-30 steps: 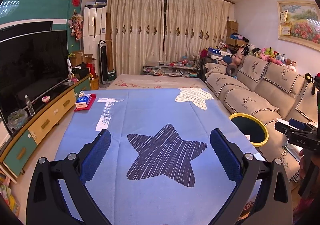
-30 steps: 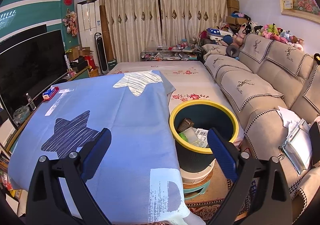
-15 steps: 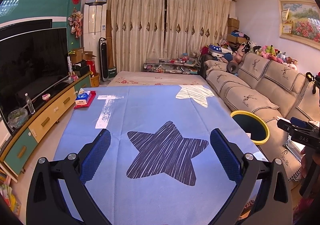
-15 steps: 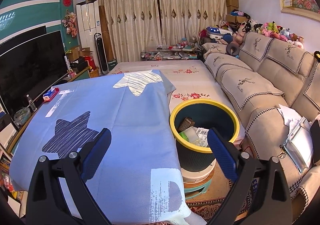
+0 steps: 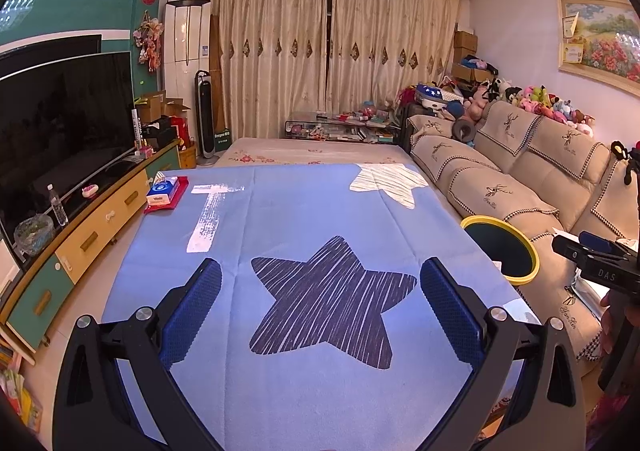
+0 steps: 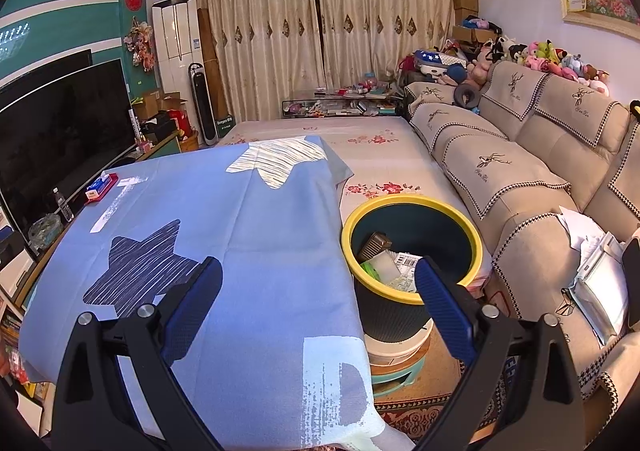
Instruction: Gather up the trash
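Observation:
A dark bin with a yellow rim (image 6: 472, 227) stands on the floor to the right of the table; it also shows in the left wrist view (image 5: 528, 251). Inside lie paper with a barcode (image 6: 406, 269), a green scrap and a brown piece. My right gripper (image 6: 318, 285) is open and empty, above the table's right edge beside the bin. My left gripper (image 5: 320, 299) is open and empty above the dark star on the blue tablecloth (image 5: 304, 207). The right gripper's body shows at the far right of the left wrist view.
A tissue pack on a red tray (image 5: 164, 191) sits at the table's far left corner. A beige sofa (image 6: 520, 179) with papers (image 6: 596, 271) runs along the right. A TV (image 5: 60, 119) and cabinet stand on the left. A flowered mat lies beyond the table.
Both grippers stay open and empty. The left wrist view has drifted slightly back and left; the right one has hardly moved.

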A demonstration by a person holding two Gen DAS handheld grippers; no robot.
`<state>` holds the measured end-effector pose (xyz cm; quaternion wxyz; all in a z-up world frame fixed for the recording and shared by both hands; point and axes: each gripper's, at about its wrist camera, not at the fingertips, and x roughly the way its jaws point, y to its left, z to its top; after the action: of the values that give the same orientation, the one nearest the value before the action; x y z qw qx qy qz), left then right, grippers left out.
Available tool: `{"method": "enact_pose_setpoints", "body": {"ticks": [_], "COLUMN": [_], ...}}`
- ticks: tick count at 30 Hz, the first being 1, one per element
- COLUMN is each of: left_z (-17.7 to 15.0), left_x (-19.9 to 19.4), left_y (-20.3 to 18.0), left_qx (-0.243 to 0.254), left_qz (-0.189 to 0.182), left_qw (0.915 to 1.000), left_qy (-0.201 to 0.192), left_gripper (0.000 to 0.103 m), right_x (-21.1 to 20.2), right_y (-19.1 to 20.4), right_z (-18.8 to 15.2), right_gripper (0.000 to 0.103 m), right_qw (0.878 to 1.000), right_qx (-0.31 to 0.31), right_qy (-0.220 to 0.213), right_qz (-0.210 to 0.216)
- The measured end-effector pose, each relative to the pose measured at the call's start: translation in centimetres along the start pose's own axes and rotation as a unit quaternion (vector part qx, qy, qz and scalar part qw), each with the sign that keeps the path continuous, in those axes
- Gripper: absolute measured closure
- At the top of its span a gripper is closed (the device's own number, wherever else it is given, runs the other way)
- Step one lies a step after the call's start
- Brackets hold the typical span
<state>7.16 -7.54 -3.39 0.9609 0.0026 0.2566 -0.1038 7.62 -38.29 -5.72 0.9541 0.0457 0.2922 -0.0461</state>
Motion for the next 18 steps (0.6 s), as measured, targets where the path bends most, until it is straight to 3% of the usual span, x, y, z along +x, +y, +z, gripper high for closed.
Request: {"method": "enact_pose_setpoints", "body": {"ticks": [18], "left_z": [-0.46], "left_x": [0.63], "left_y": [-0.44], "left_qx": [0.001], "left_qz": [-0.003], "left_qw": [1.0000], "left_qy": [0.007], "left_gripper": [0.005], "right_x": [0.33], "right_y": [0.03], "right_z": [-0.09], "right_gripper": [0.011], "right_qw": [1.000], "right_qx": [0.003], "right_qy": [0.004], "right_qz": [0.002]}}
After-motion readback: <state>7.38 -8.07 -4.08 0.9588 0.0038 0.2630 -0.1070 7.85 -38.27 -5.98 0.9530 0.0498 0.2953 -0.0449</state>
